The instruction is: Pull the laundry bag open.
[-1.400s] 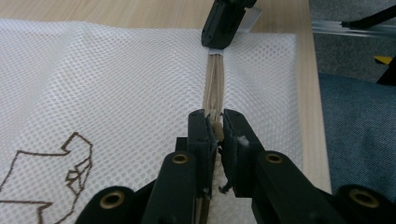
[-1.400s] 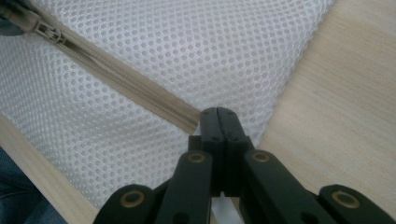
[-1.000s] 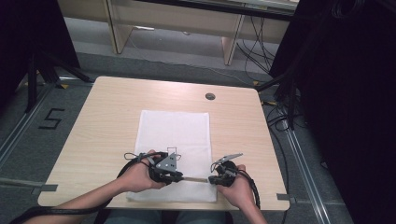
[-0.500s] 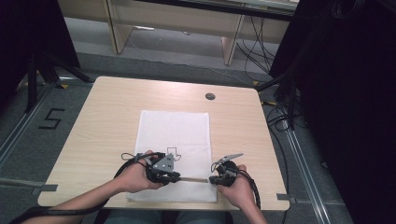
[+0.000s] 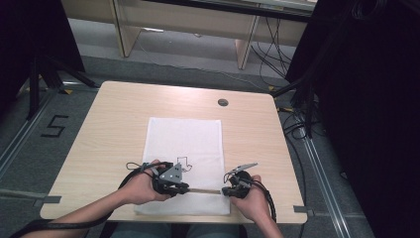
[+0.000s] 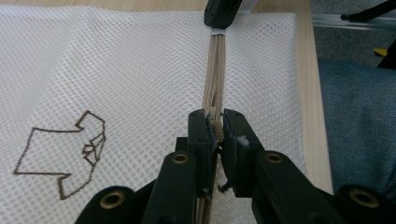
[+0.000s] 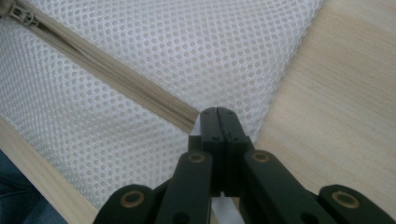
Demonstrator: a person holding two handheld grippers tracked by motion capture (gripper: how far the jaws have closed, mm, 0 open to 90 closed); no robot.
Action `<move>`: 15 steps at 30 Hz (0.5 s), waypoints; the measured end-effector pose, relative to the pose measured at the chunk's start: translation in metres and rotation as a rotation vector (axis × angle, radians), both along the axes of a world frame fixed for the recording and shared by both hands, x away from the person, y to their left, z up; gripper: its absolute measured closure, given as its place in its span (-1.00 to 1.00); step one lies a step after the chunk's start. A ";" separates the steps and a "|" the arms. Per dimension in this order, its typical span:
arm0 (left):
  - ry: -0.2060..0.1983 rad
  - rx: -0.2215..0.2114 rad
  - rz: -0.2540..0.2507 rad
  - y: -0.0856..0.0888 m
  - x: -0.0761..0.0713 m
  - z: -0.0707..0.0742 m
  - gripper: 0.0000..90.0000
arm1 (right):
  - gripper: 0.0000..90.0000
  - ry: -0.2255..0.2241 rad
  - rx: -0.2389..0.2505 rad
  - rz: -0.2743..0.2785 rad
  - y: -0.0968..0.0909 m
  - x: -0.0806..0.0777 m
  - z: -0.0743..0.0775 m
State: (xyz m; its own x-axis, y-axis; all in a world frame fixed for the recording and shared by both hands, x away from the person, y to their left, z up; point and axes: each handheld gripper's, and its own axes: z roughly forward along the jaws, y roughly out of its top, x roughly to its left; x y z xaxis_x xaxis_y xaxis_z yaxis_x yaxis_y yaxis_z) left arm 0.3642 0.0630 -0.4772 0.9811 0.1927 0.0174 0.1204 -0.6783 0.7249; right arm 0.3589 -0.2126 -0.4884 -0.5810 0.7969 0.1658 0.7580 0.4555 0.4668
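A white mesh bag [image 5: 185,134] lies flat on the wooden table [image 5: 114,124], with a beige zipper [image 5: 205,190] running along its near edge. My left gripper [image 5: 187,189] is shut on the zipper pull [image 6: 215,125]. From there the zipper [image 6: 215,70] stretches straight to my right gripper [image 6: 223,14]. At the bag's right corner the right gripper [image 7: 217,114] is shut on the zipper's end [image 7: 189,116], where the teeth stop just left of its tips. A brown shirt outline [image 6: 65,158] is printed on the mesh.
A round cable grommet [image 5: 223,102] sits near the table's far edge. Bare wood [image 7: 327,93] lies right of the bag. The table's near edge [image 6: 310,116] is close to the zipper, and a person's lap in blue fabric [image 6: 359,116] lies just beyond it.
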 end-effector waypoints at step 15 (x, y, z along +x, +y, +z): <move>-0.001 0.011 -0.003 0.008 -0.001 0.001 0.81 | 1.00 0.002 -0.004 -0.001 0.000 0.000 0.000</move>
